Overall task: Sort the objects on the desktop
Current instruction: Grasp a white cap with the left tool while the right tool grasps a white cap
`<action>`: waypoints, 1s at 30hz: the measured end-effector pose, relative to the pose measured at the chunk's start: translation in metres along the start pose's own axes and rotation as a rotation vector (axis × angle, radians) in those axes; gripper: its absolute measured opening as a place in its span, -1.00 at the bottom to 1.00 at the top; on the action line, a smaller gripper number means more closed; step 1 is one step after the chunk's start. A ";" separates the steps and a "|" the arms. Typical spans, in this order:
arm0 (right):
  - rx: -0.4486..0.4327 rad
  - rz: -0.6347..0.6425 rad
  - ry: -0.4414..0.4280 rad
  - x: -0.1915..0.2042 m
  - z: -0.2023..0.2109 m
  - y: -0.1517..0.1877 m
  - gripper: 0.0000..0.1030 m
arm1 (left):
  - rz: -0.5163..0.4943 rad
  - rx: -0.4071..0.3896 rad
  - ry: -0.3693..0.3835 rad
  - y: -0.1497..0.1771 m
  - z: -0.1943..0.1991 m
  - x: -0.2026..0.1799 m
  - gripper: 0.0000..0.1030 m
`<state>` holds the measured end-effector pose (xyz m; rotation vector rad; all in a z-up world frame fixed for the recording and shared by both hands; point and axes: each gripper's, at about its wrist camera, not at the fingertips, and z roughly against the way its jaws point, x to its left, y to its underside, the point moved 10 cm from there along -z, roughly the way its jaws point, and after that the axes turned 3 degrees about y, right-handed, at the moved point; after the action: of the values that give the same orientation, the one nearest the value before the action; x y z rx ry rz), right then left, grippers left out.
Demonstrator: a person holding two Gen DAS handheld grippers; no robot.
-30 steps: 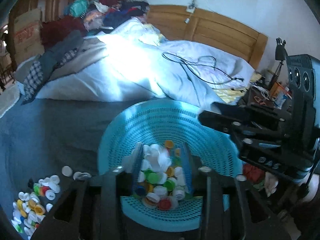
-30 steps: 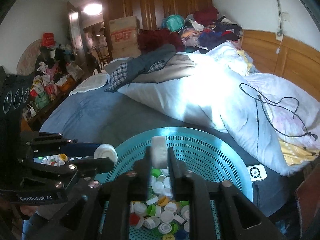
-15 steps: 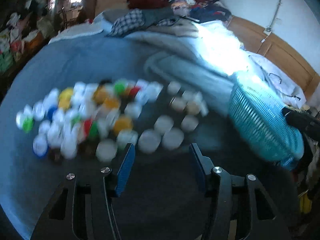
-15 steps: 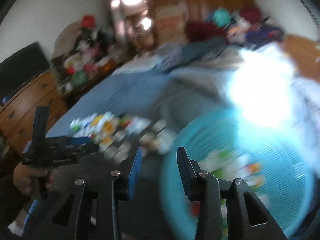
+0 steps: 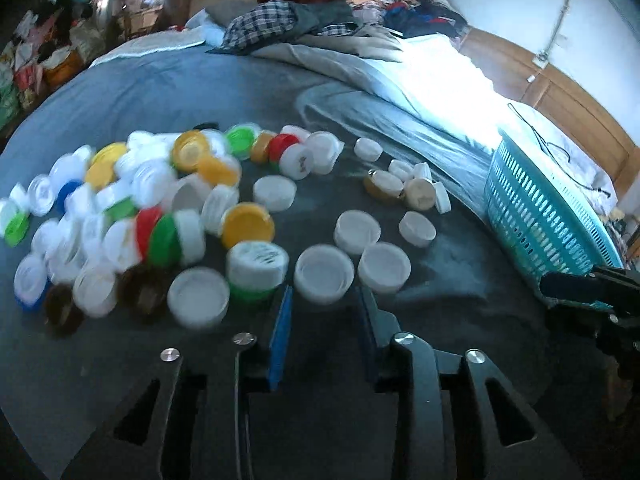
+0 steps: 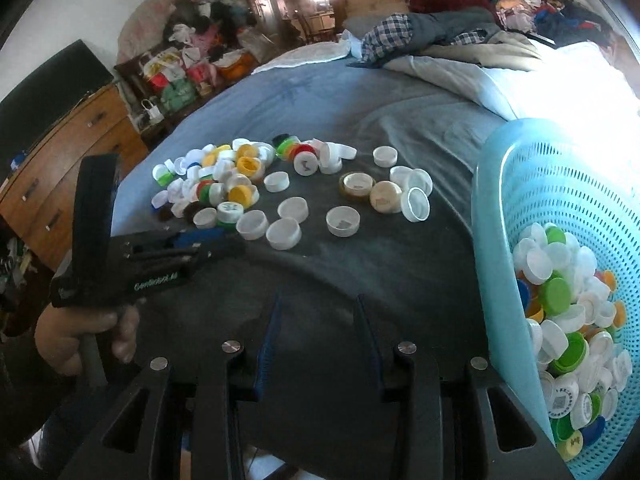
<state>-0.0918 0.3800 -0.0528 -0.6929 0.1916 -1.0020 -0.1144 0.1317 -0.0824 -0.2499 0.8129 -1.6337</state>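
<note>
Bedding first: a blue-grey blanket (image 6: 304, 96) covers the bed, and at its three o'clock edge stands a turquoise basket (image 6: 496, 184), already heaped with sorted bottle caps (image 6: 560, 292). Loose caps (image 6: 224, 184) still lie in a mixed pile toward ten o'clock, with a thin trail of white ones running toward the basket.

What matters next, I'd say, is one white cap (image 5: 324, 273), mouth up, lying at twelve o'clock just ahead of the left gripper (image 5: 325, 296) and almost centred in its gap; being round, it has no long axis to line up with. That gripper is far nearer than the other. Its jaws are closing, nothing pinched yet.

The right gripper (image 6: 318, 304) hangs tilted downward over bare blanket, jaws narrowly parted and empty. A hand (image 6: 80, 336) clutches the left tool's handle.
</note>
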 end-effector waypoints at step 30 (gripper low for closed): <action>0.009 0.120 0.027 0.034 -0.104 -0.041 -0.33 | 0.074 -0.060 -0.041 -0.001 0.039 0.023 -0.48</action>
<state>-0.1497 0.2916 -0.1026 -0.6525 0.2495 -0.8969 -0.0986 0.0957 -0.0597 -0.2915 0.8319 -1.5317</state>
